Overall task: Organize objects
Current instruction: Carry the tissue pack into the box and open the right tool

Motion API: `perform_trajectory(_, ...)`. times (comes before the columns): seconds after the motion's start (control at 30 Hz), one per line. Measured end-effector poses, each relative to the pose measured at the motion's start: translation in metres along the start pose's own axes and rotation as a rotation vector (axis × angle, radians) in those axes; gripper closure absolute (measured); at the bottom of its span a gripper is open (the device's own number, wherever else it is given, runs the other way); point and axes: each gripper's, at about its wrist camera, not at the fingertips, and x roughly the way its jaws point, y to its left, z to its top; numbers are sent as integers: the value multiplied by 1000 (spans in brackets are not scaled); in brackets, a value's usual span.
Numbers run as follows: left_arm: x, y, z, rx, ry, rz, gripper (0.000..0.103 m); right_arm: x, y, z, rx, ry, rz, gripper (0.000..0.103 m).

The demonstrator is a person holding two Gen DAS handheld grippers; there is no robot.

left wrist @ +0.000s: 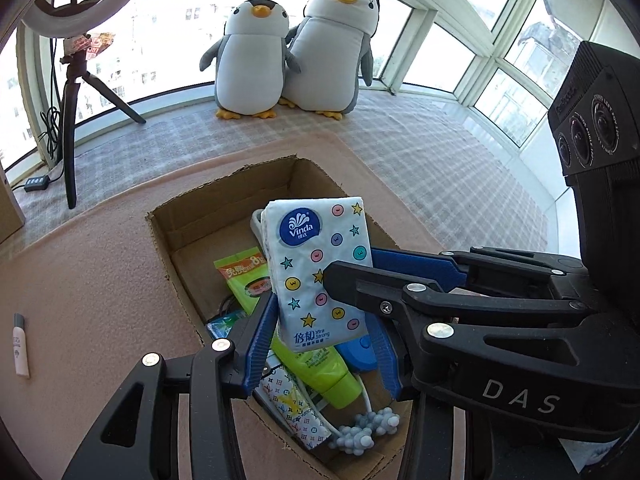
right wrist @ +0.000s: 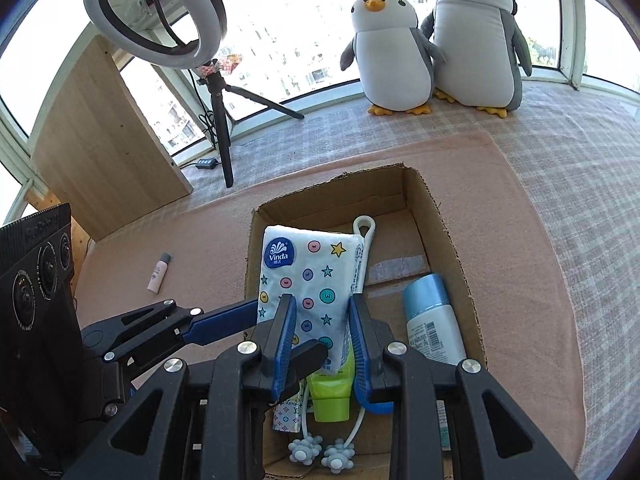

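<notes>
White "Vinda" tissue pack (left wrist: 320, 276) gripped by 2 tongs above cardboard box (left wrist: 224, 196).

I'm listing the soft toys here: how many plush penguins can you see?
2. The smaller penguin sits on the checked ledge by the window; the taller penguin leans against it on its right, beyond the cardboard box. None seem hidden.

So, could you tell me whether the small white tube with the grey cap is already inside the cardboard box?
No, the small white tube lies on the pink mat, left of and outside the cardboard box.
</notes>
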Motion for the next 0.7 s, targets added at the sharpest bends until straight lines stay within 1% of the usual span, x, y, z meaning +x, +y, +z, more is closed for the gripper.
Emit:
perform_trajectory(0.07,3,-2,3,9,1,9,54,0,-1,1,-2,-2,-5,78)
perform_trajectory(0.1,4,-2,4,13,2,12,51,0,-2,1,-7,-2,-9,78)
perform_trajectory(0.13,5,-3,3,15,8,17,46,0,-1,2,-14,-2,-9,74)
perform_trajectory(0.17,5,-3,4,15,9,28,31,1,-2,2,-20,7,-13,60)
perform_trajectory(0.2,5,-2,4,16,1,36,24,2,-2,2,-19,11,-33,51)
perform_trajectory(0.23,5,-2,3,17,-5,44,23,2,-3,1,-15,3,-58,42)
perform_trajectory(0.33,5,3,2,10,2,57,23,2,-6,1,-8,-10,-85,41)
perform_trajectory(0.7,-10,22,-5,-14,-14,78,23,1,-1,-2,3,-19,-93,40)
